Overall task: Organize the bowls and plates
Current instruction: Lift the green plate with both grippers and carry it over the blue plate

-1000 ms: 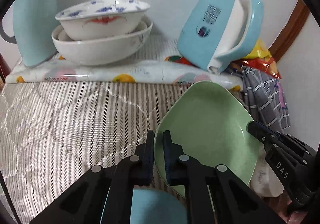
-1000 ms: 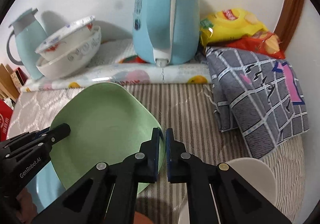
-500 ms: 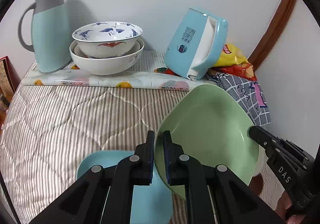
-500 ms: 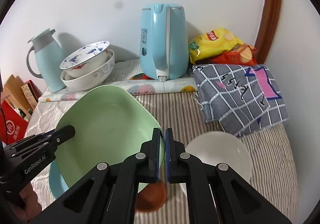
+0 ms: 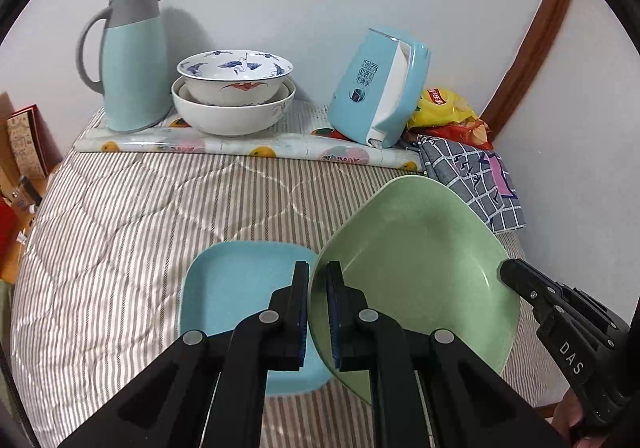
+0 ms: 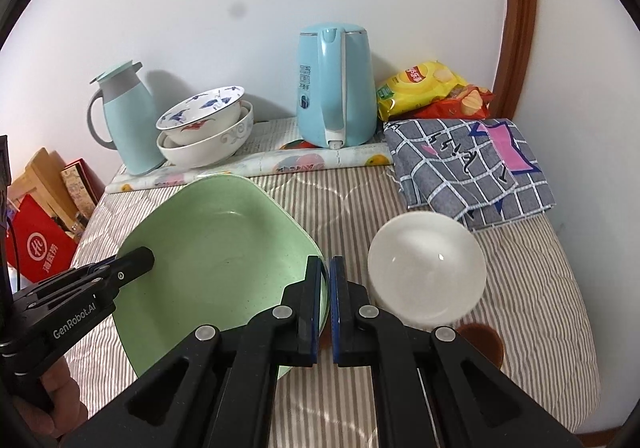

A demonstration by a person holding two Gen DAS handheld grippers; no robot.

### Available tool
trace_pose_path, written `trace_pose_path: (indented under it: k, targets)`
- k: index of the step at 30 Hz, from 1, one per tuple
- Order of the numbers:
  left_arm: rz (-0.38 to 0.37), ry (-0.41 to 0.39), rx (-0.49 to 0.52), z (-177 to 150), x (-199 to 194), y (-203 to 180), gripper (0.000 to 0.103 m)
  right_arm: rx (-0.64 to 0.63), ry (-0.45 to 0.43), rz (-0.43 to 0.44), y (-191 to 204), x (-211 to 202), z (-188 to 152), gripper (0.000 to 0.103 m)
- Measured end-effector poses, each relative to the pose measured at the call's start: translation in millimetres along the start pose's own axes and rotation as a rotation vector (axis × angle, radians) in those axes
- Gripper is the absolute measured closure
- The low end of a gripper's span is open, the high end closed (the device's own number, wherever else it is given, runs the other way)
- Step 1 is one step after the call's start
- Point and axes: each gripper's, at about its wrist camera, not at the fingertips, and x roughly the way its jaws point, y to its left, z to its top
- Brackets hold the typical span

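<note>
A square green plate (image 5: 416,268) (image 6: 212,248) hangs tilted above the striped bedcover, held from both sides. My left gripper (image 5: 318,288) is shut on its left rim. My right gripper (image 6: 325,280) is shut on its right rim and shows at the plate's far edge (image 5: 508,272) in the left wrist view. A light blue square plate (image 5: 240,288) lies flat on the cover under the green one. A white bowl (image 6: 426,268) stands to the right, with a small brown dish (image 6: 480,336) beside it. Two stacked patterned bowls (image 5: 234,96) (image 6: 206,128) sit at the back.
Along the wall stand a teal jug (image 5: 132,60), a blue kettle (image 6: 334,88), snack bags (image 6: 428,88) and a folded checked cloth (image 6: 468,168) on a fruit-print mat (image 5: 240,146). Boxes and a red bag (image 6: 40,248) lie off the left edge.
Both grippers have risen and pulled back with the green plate, uncovering the blue plate, the white bowl and the brown dish below. The back objects look smaller now.
</note>
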Motion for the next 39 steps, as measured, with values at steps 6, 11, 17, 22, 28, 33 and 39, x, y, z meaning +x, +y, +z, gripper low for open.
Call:
trace_pose_path:
  k: [6, 11, 17, 22, 28, 33, 39]
  targets:
    - [0.006, 0.003, 0.001, -15.8, -10.8, 5.9, 0.094, 0.007, 0.005, 0.005, 7.5, -11.5, -20.3, 0.099]
    - [0.008, 0.017, -0.003, -30.0, -13.3, 16.0, 0.094, 0.015, 0.012, 0.011, 14.5, -15.3, -38.6, 0.099]
    - [0.028, 0.037, -0.010, -45.7, -11.9, 32.2, 0.094, 0.025, 0.037, 0.031, 26.1, -7.7, -56.0, 0.099]
    - [0.045, 0.061, -0.026, -57.0, -6.2, 50.4, 0.094, 0.014, 0.069, 0.041, 39.7, 4.2, -68.6, 0.099]
    - [0.058, 0.086, -0.048, -65.6, 1.8, 69.8, 0.094, 0.005, 0.107, 0.054, 53.5, 20.5, -78.6, 0.099]
    - [0.060, 0.093, -0.056, -63.7, 7.1, 80.5, 0.094, 0.001, 0.120, 0.062, 61.9, 29.0, -78.4, 0.099]
    - [0.073, 0.104, -0.040, -54.2, 16.6, 85.8, 0.094, 0.020, 0.128, 0.070, 65.4, 41.0, -75.5, 0.099]
